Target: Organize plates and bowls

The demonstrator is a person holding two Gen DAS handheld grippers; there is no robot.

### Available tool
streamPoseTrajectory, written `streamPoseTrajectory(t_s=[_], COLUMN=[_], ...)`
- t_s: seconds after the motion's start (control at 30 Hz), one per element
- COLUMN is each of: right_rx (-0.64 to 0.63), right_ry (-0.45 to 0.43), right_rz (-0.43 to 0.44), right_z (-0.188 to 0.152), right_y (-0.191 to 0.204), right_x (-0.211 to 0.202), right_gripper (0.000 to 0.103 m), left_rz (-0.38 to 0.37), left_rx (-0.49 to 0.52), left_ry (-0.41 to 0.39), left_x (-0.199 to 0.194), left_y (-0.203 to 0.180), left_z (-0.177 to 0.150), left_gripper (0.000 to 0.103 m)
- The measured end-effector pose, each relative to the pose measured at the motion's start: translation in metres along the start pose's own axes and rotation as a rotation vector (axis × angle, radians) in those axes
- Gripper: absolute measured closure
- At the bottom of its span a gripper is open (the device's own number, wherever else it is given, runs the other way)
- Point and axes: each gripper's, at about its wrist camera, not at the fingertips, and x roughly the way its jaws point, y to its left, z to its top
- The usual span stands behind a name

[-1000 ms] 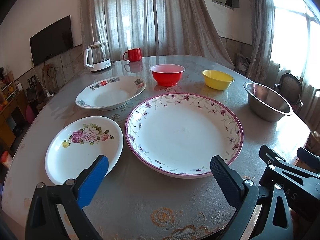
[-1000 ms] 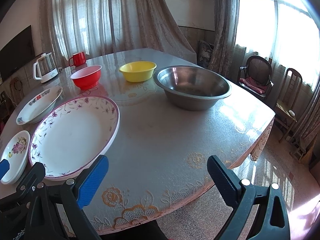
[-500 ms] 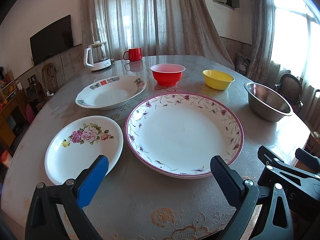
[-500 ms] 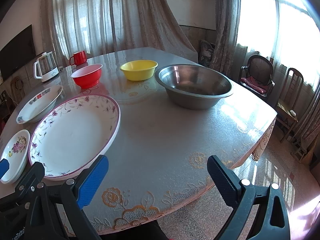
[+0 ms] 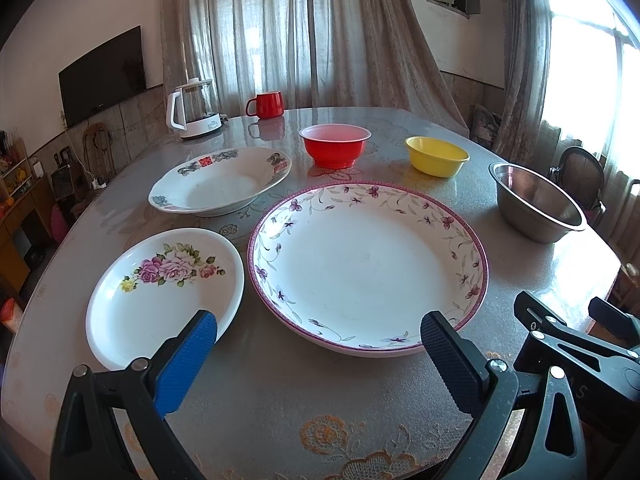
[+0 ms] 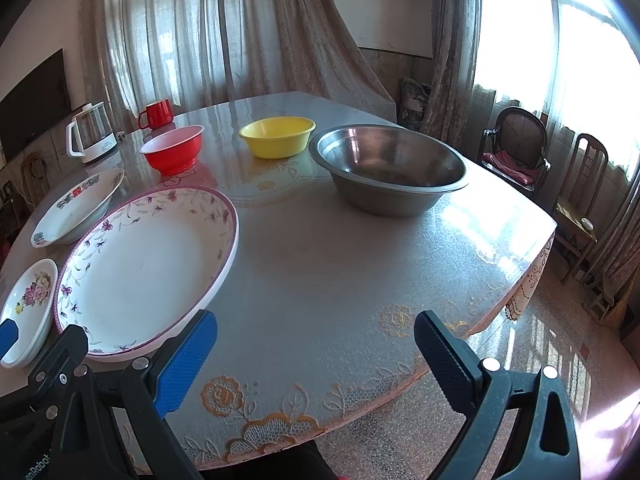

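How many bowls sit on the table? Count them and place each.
3. The red plastic bowl stands at the far middle, the yellow plastic bowl to its right, and the steel bowl nearest the right edge. None seems hidden.

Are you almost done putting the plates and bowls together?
Not yet, nothing looks stacked. The big plate, rose plate and patterned plate lie apart on the table. The red bowl, yellow bowl and metal bowl each sit alone too. The left gripper and right gripper are open and hold nothing. All the gathering is left.
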Motion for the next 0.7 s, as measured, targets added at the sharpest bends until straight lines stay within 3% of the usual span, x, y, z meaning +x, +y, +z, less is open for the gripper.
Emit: streamPoseTrajectory(t_s=[0.33,0.43,0.53,0.7], right_rx=[-0.012,-0.034,-0.064,-0.096], right_ry=[0.006,0.008,0.015,0.109], right_rz=[0.022,0.05,0.135,0.369], right_z=[0.0,0.002,0.008,0.028], right_y=[0.002,0.004,0.005,0.01], right_x=[0.002,0.004,0.007,0.023], right_gripper=[0.002,0.002,0.002,0.002], left_rz=[-0.002,-0.082,-0.172,-0.196], left_rx=[-0.009,-0.021,-0.076,-0.112], left_ry=[0.004,0.003,0.017,0.039], left_x=[0.001,0.001,0.0,0.002], left_y=[0.002,0.008,0.02,0.041], left_z=[0.0,0.002,0.005,0.018], left_gripper=[0.001,0.0,0.0,0.0])
